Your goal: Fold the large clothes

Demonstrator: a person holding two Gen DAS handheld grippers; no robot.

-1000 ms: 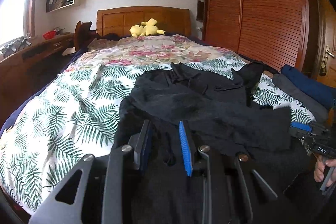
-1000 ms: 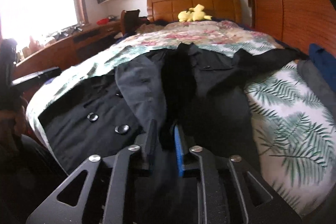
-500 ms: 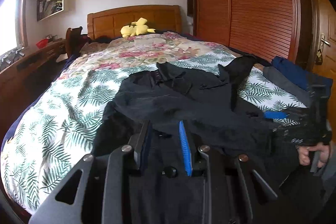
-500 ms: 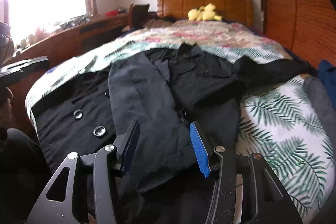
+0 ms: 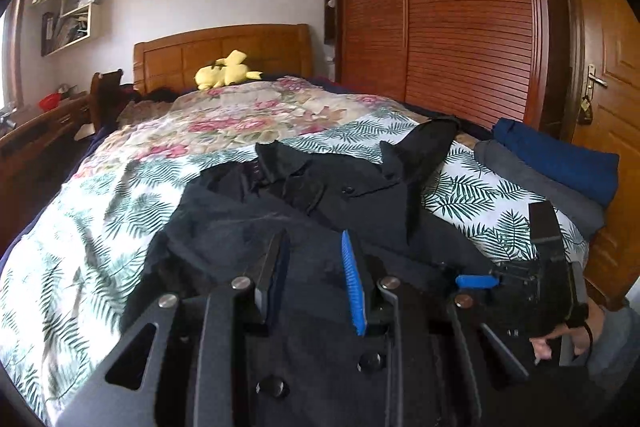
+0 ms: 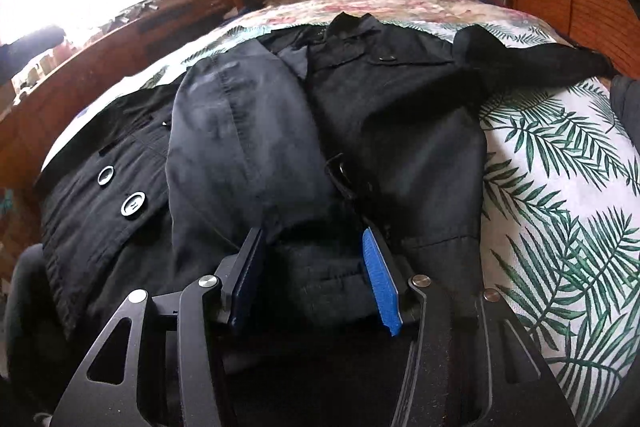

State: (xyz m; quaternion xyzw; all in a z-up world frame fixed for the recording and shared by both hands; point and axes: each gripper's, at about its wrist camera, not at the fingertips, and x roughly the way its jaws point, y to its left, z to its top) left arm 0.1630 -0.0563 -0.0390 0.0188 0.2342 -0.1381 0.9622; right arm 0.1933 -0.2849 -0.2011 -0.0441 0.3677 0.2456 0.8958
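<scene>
Your black coat (image 6: 360,107) lies spread on the bed (image 6: 560,167), one side folded across its middle. Your left claw (image 5: 314,275) and right claw (image 6: 316,267) both hang released just above the hem.

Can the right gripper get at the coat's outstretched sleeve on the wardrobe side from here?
Probably yes: the right gripper is open and empty, and the sleeve lies uncovered on the bedspread, nothing between them.
</scene>
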